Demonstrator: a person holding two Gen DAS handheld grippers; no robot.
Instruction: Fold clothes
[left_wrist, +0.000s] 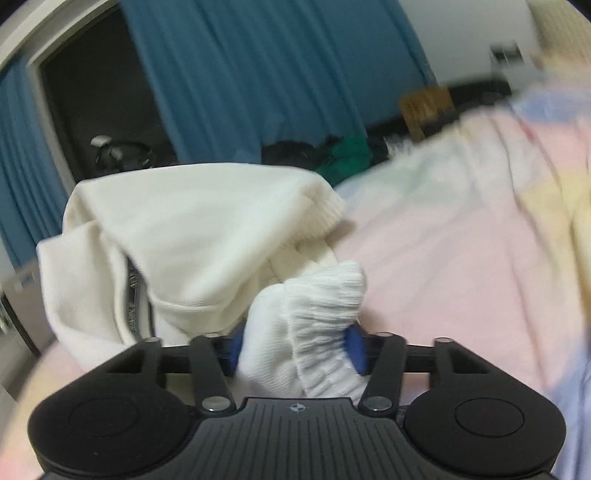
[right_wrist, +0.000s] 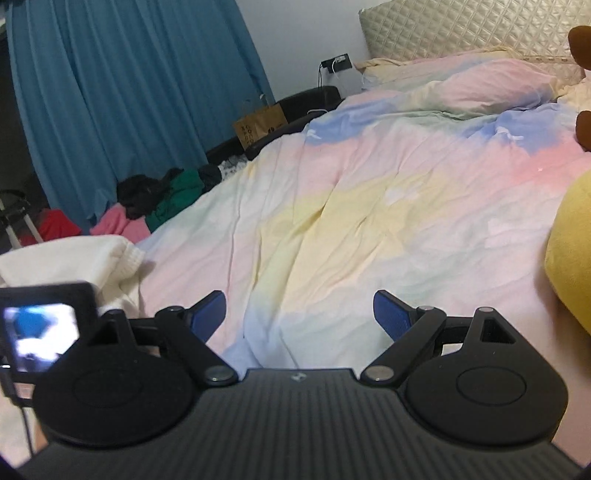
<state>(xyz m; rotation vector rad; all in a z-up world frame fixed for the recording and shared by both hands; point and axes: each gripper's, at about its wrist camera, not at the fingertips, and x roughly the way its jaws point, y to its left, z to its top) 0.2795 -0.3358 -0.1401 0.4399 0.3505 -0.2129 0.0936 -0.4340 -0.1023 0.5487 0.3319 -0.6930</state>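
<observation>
A cream-white sweatshirt (left_wrist: 192, 236) with ribbed cuffs and a zipper lies bunched on the pastel duvet (left_wrist: 461, 240). My left gripper (left_wrist: 295, 343) is shut on its ribbed white cuff (left_wrist: 325, 310), the blue pads pressing the fabric from both sides. The view is blurred. In the right wrist view the sweatshirt (right_wrist: 74, 258) shows at the left edge, with the left gripper's camera body (right_wrist: 44, 332) in front of it. My right gripper (right_wrist: 299, 317) is open and empty above the duvet (right_wrist: 351, 206).
A pile of dark, green, pink and red clothes (right_wrist: 155, 203) lies beside the bed under blue curtains (right_wrist: 122, 92). A brown paper bag (right_wrist: 260, 123) stands farther back. A yellow cushion (right_wrist: 572, 254) sits at the right edge, pillows (right_wrist: 461, 81) by the headboard.
</observation>
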